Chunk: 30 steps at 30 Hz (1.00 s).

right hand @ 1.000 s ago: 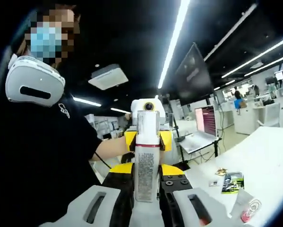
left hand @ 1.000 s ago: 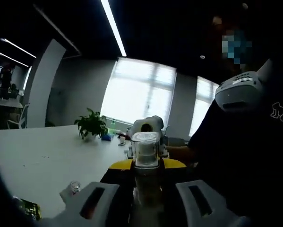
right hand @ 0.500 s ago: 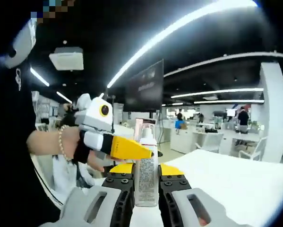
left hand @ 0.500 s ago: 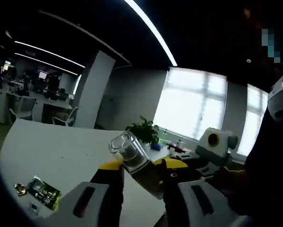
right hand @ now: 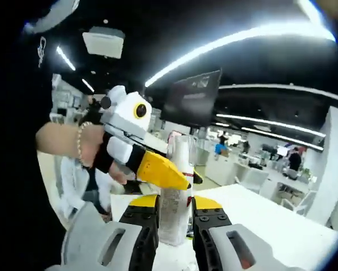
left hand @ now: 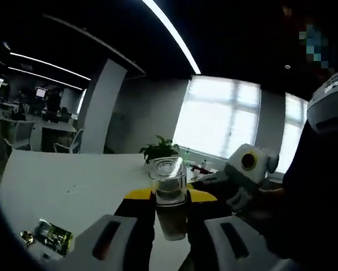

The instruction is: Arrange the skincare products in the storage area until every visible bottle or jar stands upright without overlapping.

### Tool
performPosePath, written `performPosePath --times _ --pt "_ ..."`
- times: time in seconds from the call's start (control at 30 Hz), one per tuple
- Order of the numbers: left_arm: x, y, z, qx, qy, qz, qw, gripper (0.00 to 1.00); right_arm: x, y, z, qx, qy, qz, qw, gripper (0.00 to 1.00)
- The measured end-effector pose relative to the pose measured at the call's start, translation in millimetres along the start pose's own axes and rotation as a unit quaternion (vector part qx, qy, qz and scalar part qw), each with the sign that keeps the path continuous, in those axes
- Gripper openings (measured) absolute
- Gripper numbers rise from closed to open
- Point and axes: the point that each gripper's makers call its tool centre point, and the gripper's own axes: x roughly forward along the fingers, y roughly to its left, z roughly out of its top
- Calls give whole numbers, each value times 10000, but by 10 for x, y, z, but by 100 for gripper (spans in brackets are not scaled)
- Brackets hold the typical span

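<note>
Left gripper [left hand: 170,240] jaws grip a clear-capped bottle [left hand: 169,197] upright above the counter [left hand: 61,186]; right gripper [right hand: 174,237] jaws grip a white bottle [right hand: 174,200]

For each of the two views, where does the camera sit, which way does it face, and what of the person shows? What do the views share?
Left gripper view: rides the left gripper, facing the white table and windows; it grips a clear-capped bottle; dark torso at right.
Right gripper view: rides the right gripper, facing the office; it grips a white bottle; hand at left.
Shared: each view catches the other gripper.
</note>
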Motion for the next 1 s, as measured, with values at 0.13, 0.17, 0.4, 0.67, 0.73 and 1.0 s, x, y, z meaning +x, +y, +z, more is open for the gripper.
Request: performPosePath --times 0.13,0.17,0.4,0.67,0.73,1.0 --pt "-29 -350 96 260 16 -942 9952 16 -133 202 144 747 -269 1127 9905 15" --pt "-26 -430 108 366 81 -1155 9926 16 -169 252 157 715 -278 1398 9872 15" --pt "27 -594 10 839 623 -1489 9833 16 -196 349 114 537 -14 1686 9842 11" --pt "152 -122 113 -37 -193 -74 9998 26 -155 -182 107 110 -195 -307 9993 10" --pt "162 8 154 -365 -574 381 9970 34 -154 -313 81 -83 -80 -921 9957 10" --pt "189 261 51 -531 -759 1528 9839 23 -43 -355 -80 -433 348 -2087 9764 10"
